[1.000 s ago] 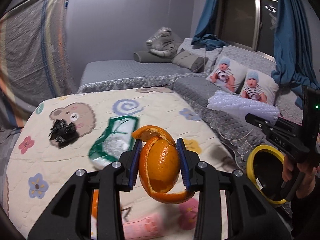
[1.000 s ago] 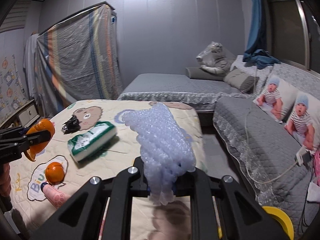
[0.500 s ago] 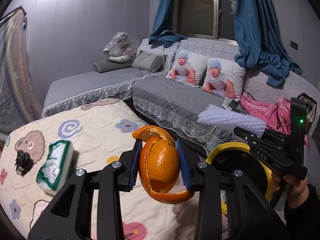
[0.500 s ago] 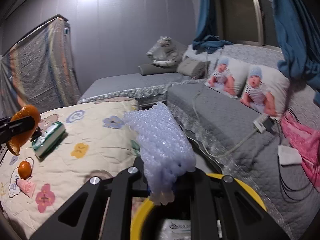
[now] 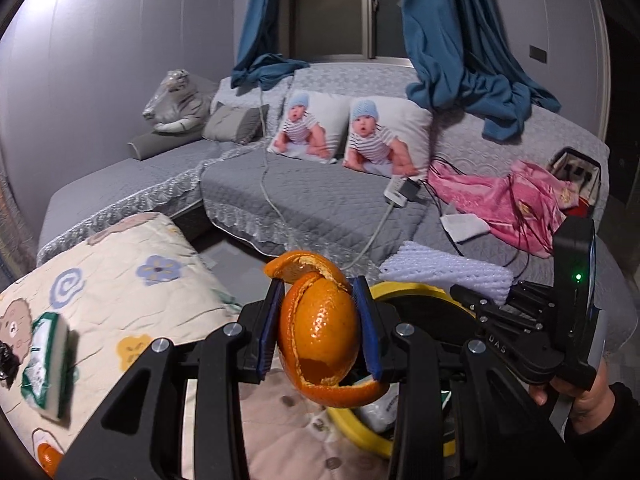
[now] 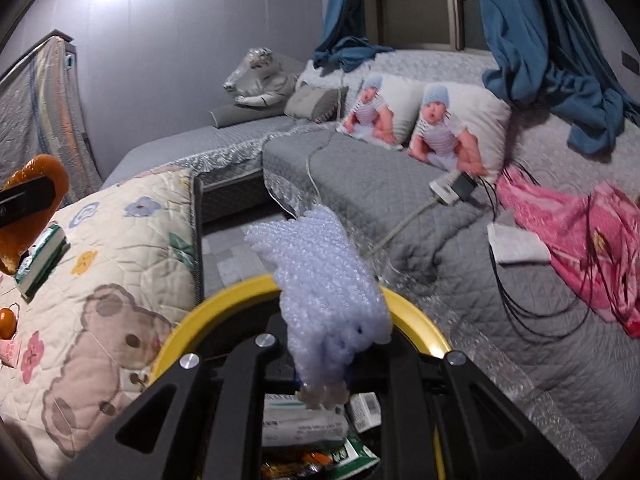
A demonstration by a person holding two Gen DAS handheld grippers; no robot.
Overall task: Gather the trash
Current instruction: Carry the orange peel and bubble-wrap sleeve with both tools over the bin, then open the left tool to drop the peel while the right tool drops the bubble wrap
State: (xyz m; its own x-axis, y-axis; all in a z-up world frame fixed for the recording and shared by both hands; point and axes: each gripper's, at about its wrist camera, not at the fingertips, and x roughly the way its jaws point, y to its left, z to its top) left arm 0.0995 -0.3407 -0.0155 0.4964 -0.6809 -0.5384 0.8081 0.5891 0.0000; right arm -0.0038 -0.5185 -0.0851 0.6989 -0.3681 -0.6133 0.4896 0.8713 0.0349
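My left gripper (image 5: 318, 332) is shut on an orange peel (image 5: 318, 326), held in the air beside the rim of a yellow-rimmed bin (image 5: 412, 290). My right gripper (image 6: 326, 364) is shut on a white foam net sleeve (image 6: 324, 276) and hangs over the bin (image 6: 224, 300), which holds wrappers and packets (image 6: 304, 424). The right gripper with the foam (image 5: 444, 278) shows in the left wrist view over the bin's far rim. The peel (image 6: 36, 200) shows at the left edge of the right wrist view.
A cartoon-print quilted table (image 5: 120, 280) holds a green-and-white tissue pack (image 5: 46, 360), a black crumpled scrap (image 5: 6, 364) and a small orange (image 6: 6, 322). A grey sofa (image 5: 320, 196) with baby-print cushions, cables and pink cloth stands behind.
Both grippers swung right from the table toward the bin. The right gripper with the foam now hangs over the bin's opening; the left with the peel is close to its rim.
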